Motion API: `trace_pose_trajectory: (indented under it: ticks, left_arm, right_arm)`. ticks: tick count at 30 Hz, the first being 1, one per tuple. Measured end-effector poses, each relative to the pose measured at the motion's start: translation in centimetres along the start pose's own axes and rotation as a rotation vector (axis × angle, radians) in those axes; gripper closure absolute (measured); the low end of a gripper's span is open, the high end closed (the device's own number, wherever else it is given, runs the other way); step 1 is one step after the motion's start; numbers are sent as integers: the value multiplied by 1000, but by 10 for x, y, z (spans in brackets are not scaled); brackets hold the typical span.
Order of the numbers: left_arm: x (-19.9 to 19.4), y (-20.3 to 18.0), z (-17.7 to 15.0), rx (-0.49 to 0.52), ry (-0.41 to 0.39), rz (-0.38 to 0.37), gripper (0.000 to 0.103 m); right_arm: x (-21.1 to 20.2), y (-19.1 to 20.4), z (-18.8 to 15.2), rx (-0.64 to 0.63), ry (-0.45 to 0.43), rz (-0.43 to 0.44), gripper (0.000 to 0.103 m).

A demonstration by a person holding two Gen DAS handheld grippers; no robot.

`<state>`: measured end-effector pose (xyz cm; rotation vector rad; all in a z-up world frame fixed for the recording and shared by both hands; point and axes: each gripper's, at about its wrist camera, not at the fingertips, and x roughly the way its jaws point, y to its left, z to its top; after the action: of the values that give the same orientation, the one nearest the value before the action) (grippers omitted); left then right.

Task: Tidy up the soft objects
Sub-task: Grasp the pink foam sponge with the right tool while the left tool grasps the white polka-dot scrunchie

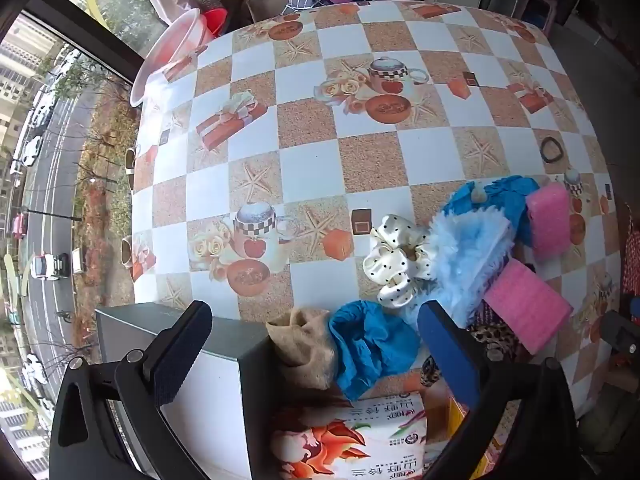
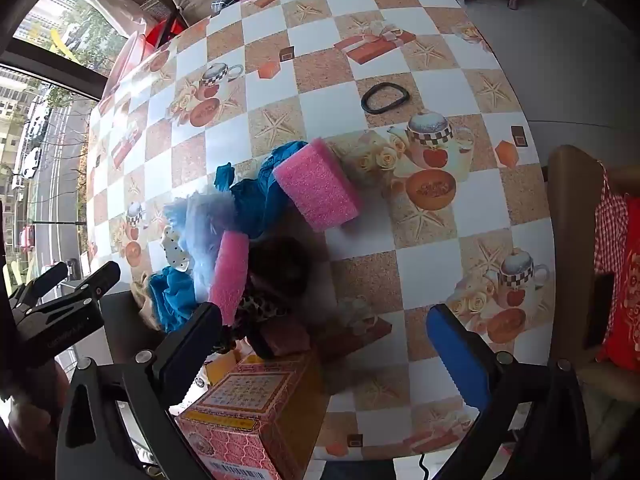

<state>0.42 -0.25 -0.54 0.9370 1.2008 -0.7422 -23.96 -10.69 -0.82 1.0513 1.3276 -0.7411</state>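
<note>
two grippers point steeply down over a table [image 1: 380, 148] covered in a checked printed cloth. left gripper [image 1: 316, 344] has its jaws spread wide with nothing pressed between them; below it sit a grey box [image 1: 208, 392] and a printed tissue pack [image 1: 352, 440], both at the near edge. right gripper [image 2: 324, 344] likewise stands wide open and empty, above a patterned pink-and-yellow carton [image 2: 256, 412] at the near edge. soft objects lie heaped toward the near edge, between the grey box and the table's right side: a tan cloth [image 1: 304, 344] touching a crumpled blue cloth [image 1: 372, 348], a white polka-dot scrunchie [image 1: 396, 260] just beside a fluffy light-blue piece [image 1: 468, 248], a second blue cloth [image 1: 504, 192] behind it, and two pink sponges [image 1: 548, 224] [image 1: 528, 308], one leaning on the fluffy piece. a leopard-print piece [image 1: 492, 332] lies partly hidden under the nearer sponge; its kind cannot be told. a black hair band [image 2: 386, 98] lies alone, well apart from the heap, toward the far right edge. a pink basin [image 1: 168, 52] sits past the far left corner.
</note>
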Motion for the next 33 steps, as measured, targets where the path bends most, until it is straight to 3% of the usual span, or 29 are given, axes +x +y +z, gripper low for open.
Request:
trace_pose_trajectory:
  ticks: [8,16,18,21,26,29,33]
  left_arm:
    - [45,-9,18,45,49,-17,0]
    - [84,-27,27,86,148,-33,0]
    - [90,-32,31,93,136,10,0]
    - [98,-27,35,79,95,142,0]
    - [102,13,32,-22,96,202,0]
    - [101,33,30,-70,104,155,0]
    - [75,34,25,-116,83,78,0]
  right_arm:
    - [25,-1,32,-31,6,-60,0]
    - [69,15,59,-110,46,-57,0]
    - [83,21,65,-129,66,-74,0]
    - [106,20,71,-120,104,-90,0]
    - [108,-24,71,15,93,-148,0]
    - [101,-64,65,105,92,-196,0]
    - [84,-91,54,134,71,-157,0]
